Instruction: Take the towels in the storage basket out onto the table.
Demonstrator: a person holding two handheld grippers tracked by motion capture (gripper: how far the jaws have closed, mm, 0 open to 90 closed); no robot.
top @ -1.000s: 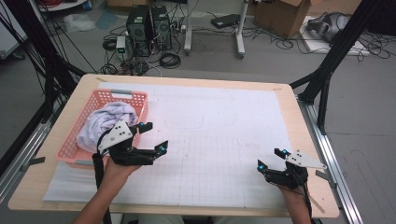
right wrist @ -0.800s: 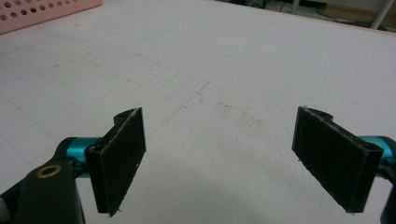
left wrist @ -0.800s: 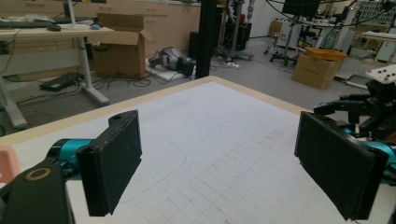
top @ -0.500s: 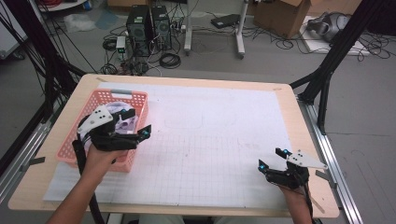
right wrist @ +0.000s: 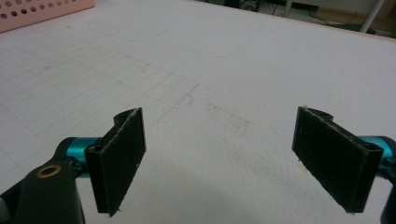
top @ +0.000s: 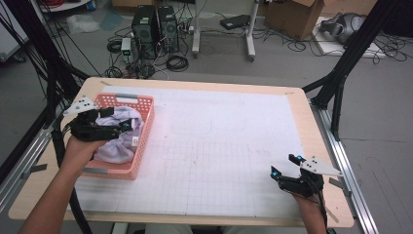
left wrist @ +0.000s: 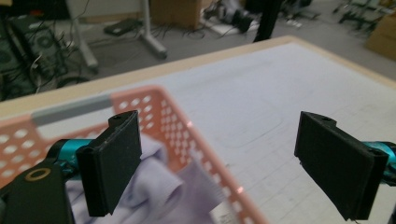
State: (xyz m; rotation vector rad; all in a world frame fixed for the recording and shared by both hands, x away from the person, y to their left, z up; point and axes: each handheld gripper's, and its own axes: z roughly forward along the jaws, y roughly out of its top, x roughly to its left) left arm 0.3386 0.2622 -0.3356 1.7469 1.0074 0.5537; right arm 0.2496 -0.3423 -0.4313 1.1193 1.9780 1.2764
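The left claw [top: 127, 125] hangs over the pink basket [top: 142, 141], right above the cloth [top: 119, 148] inside it. Its two flat black jaws stand wide apart and hold nothing. In the left gripper view, one jaw is over the cloth [left wrist: 154, 196] and the other is out past the basket's [left wrist: 177, 126] rim, over the white mat [left wrist: 261, 107]. The basket is plastic, with a boxy shape and rows of small round holes in its walls. A grey strip sits on its far rim. It stands near the left edge of the surface [top: 302, 105], on the mat [top: 219, 141]. The cloth is soft and pale purple, all bunched up and wrinkled in a heap that fills much of the basket. The mat is white and smooth, with thin grid lines drawn on it and a few faint brown smudges. The surface under it is light wood with rounded corners. The right claw [top: 283, 165] is far from the basket, low over the mat near the right front corner. Its jaws are spread wide too, with nothing between them. In the right gripper view, the jaws look like flat, rough black pads with bare mat [right wrist: 219, 93] between them and a corner of the basket [right wrist: 42, 11] far off.
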